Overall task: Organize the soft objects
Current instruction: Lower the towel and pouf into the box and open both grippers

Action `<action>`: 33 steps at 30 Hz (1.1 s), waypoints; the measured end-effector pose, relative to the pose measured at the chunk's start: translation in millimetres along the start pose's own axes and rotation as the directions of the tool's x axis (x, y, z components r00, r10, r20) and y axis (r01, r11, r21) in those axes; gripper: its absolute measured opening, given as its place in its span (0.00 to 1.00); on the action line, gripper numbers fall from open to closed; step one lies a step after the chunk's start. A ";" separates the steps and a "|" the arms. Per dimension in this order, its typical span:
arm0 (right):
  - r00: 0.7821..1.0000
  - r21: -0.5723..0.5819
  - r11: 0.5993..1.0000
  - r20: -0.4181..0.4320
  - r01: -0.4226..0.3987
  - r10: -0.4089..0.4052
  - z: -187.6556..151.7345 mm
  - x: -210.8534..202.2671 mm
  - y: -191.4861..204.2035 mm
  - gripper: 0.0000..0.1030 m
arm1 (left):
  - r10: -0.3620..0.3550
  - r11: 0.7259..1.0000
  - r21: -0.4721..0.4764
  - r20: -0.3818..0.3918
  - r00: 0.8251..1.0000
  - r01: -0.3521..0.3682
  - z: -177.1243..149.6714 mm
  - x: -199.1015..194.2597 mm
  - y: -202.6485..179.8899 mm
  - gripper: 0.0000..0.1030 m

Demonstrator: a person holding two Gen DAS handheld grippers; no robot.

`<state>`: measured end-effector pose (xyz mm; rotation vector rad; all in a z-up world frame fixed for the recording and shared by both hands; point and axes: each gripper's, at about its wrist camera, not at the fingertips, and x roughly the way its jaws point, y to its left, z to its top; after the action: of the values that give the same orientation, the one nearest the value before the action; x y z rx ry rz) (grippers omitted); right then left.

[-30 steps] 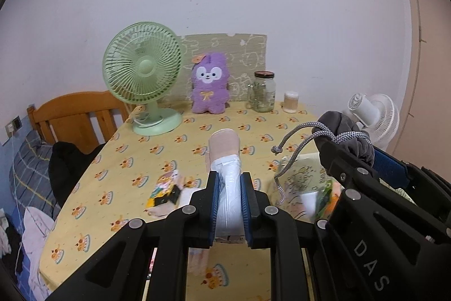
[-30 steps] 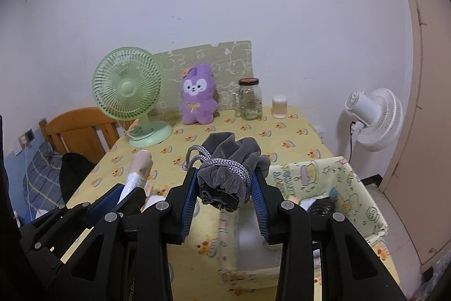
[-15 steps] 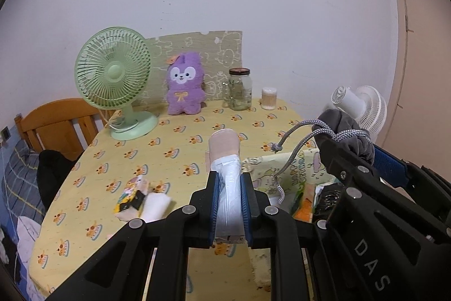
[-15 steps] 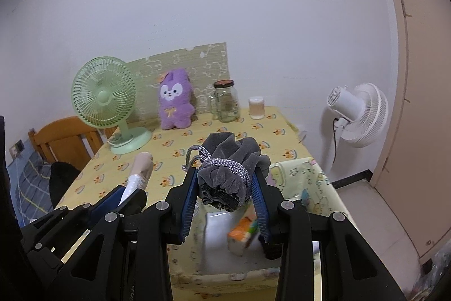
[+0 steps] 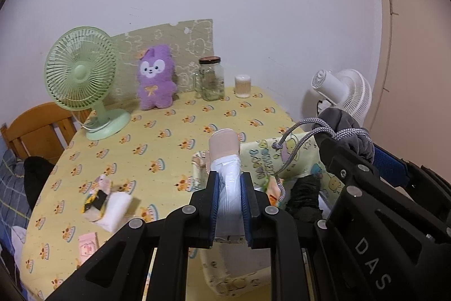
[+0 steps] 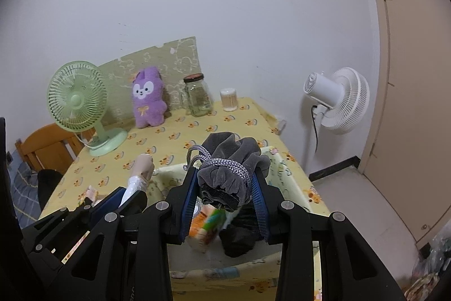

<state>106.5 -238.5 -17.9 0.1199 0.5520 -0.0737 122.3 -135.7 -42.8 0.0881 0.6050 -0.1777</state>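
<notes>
My left gripper [image 5: 229, 182] is shut on a beige roll in a clear plastic wrap [image 5: 225, 157], held above the left wall of a yellow cartoon-print fabric bin [image 5: 259, 157]. My right gripper [image 6: 225, 188] is shut on a grey velvet drawstring pouch [image 6: 229, 160], held over the same bin [image 6: 293, 182]. The bin holds a black soft item [image 6: 239, 236] and an orange-green packet [image 6: 210, 224]. The pouch [image 5: 344, 129] and its cord also show at the right of the left wrist view.
On the yellow tablecloth [image 5: 157, 137] lie a small pile of white and yellow-black items [image 5: 105, 202] and a pink card [image 5: 88, 246]. At the back stand a green fan [image 5: 84, 78], purple plush [image 5: 155, 78], glass jar [image 5: 210, 78] and small pot [image 5: 242, 86]. A white fan [image 6: 338, 100] stands beyond the table's right edge.
Both grippers have moved right across the table with their loads, from beside the bin to over it. The bin's contents have come into view. The grips are unchanged.
</notes>
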 end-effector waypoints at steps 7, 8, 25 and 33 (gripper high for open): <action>0.999 0.017 1.000 -0.033 0.027 -0.026 -6.6 7.6 -12.1 0.40 | -0.005 0.999 0.034 -0.026 1.000 0.006 -4.1 9.6 -12.5 0.19; 0.999 0.022 0.999 -0.042 0.030 -0.029 -8.0 9.7 -13.9 0.40 | -0.006 0.999 0.038 -0.032 0.999 0.007 -4.7 11.4 -13.6 0.19; 0.983 0.068 0.998 -0.180 -0.019 0.031 -27.0 37.1 -13.6 0.41 | 0.060 0.994 0.098 -0.125 0.990 -0.048 -18.4 25.7 -10.2 0.71; 0.981 0.078 0.997 -0.188 -0.023 0.038 -27.7 39.8 -9.3 0.67 | 0.025 0.997 0.074 -0.132 0.991 -0.016 -18.2 27.2 -2.8 0.76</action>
<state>125.0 -245.6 -63.1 0.2106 0.7376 -0.0536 133.5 -139.8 -73.3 0.1776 0.7302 -0.1749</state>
